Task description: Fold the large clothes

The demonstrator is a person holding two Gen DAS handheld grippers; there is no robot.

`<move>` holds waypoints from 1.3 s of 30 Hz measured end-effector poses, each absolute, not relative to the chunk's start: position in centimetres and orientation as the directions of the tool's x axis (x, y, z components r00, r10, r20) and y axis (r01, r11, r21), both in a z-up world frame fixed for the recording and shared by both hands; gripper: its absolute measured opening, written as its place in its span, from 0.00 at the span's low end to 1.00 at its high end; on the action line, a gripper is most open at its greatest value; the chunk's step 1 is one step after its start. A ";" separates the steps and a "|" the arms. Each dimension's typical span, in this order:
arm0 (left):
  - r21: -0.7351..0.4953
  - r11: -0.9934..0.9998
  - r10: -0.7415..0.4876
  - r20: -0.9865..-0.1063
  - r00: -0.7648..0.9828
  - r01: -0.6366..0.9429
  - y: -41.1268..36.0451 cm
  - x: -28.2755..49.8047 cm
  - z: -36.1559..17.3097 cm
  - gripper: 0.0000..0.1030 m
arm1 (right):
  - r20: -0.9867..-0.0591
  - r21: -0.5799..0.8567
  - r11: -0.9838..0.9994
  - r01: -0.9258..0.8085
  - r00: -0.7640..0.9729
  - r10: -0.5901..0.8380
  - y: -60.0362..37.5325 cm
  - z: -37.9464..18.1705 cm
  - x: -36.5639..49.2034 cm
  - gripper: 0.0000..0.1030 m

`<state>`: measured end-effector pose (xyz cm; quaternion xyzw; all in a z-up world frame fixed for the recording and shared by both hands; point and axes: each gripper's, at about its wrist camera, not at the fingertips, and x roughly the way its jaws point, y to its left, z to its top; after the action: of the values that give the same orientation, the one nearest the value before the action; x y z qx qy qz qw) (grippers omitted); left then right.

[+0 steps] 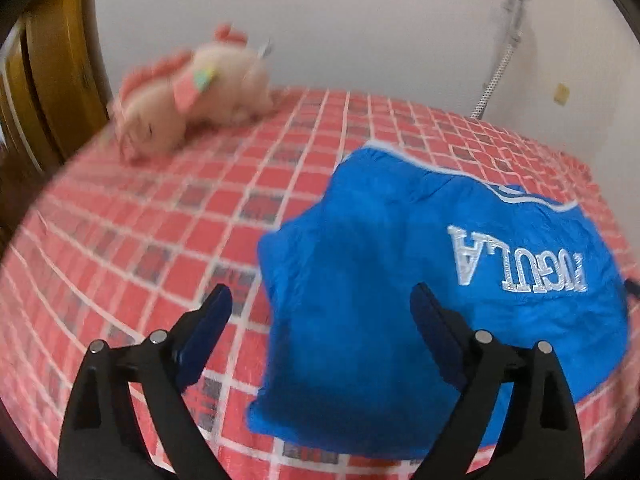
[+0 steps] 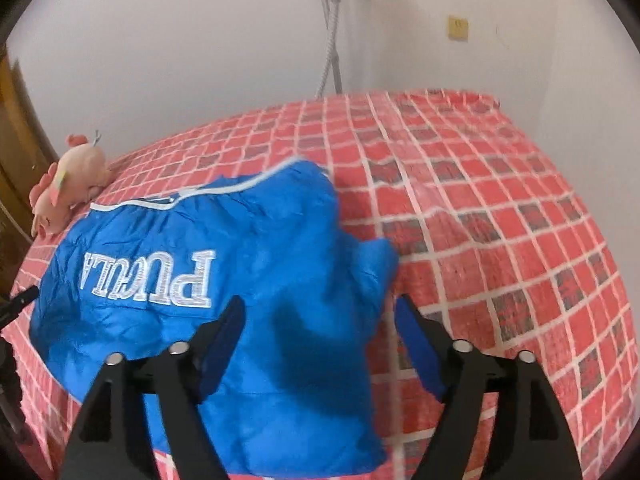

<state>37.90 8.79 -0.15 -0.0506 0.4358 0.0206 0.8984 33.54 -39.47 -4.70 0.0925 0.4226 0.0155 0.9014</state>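
**Lying part-folded on the bed, both grippers wide and empty**

Lying on the bed (image 2: 500, 208): blue jacket (image 2: 224, 280), sleeves tucked in, white lettering upside down to both cameras. White piping along the far edge. Spread across the red-checked sheet, roughly mid-bed in the right wrist view; right of centre in the left wrist view, same jacket (image 1: 380, 288).

Left gripper (image 1: 322, 312): spread wide, gripping nothing. Left finger (image 1: 208, 332) over bare sheet, right finger over the jacket's near-left part, so straddling the jacket's left edge. Contact with cloth not clear from this angle.

Right gripper (image 2: 320, 320): also spread wide, holding nothing. Left finger (image 2: 224, 336) over blue fabric, right finger over the sheet just past the jacket's right edge. Straddling that edge likewise; touching or hovering, can't tell.

Beyond the jacket: pink plush toy (image 1: 192, 96) at the far-left of the bed, apart from the jacket, blurred in the left view; sharper in the right view (image 2: 68, 188). Wooden frame (image 1: 48, 64) at the far left. White wall behind, with a ribbed hose (image 2: 330, 40) running down it and a small yellow plate (image 2: 458, 27) to its right.
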 end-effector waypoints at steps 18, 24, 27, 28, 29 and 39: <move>-0.309 0.951 -0.279 -0.811 0.515 0.028 8.7 40.7 -7.0 0.97 | -0.783 0.424 0.905 -0.028 0.491 0.382 -40.5 -11.5 36.8 0.97; -0.324 0.945 -0.288 -0.792 0.538 0.029 8.7 40.3 -6.5 0.74 | -0.743 0.457 0.886 -0.079 0.514 0.429 -39.7 -10.7 36.2 0.62; -0.316 0.949 -0.268 -0.774 0.574 0.018 8.6 39.8 -5.7 0.50 | -0.721 0.483 0.871 -0.090 0.524 0.454 -39.6 -9.8 35.6 0.44; -0.321 0.947 -0.267 -0.768 0.582 0.011 8.8 39.6 -5.4 0.42 | -0.719 0.481 0.871 -0.095 0.526 0.455 -39.6 -9.6 35.6 0.40; -0.324 0.946 -0.266 -0.762 0.591 0.008 8.8 39.5 -5.1 0.38 | -0.715 0.483 0.870 -0.099 0.530 0.457 -39.7 -9.4 35.5 0.37; -0.342 0.939 -0.273 -0.684 0.676 0.033 8.4 37.1 -0.6 0.17 | -0.660 0.501 0.851 -0.154 0.569 0.491 -39.4 -5.3 33.1 0.27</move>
<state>37.09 8.36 -0.64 -0.1527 0.3933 -0.0848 0.9027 33.11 -39.35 -5.33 0.1982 0.4251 0.1870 0.8631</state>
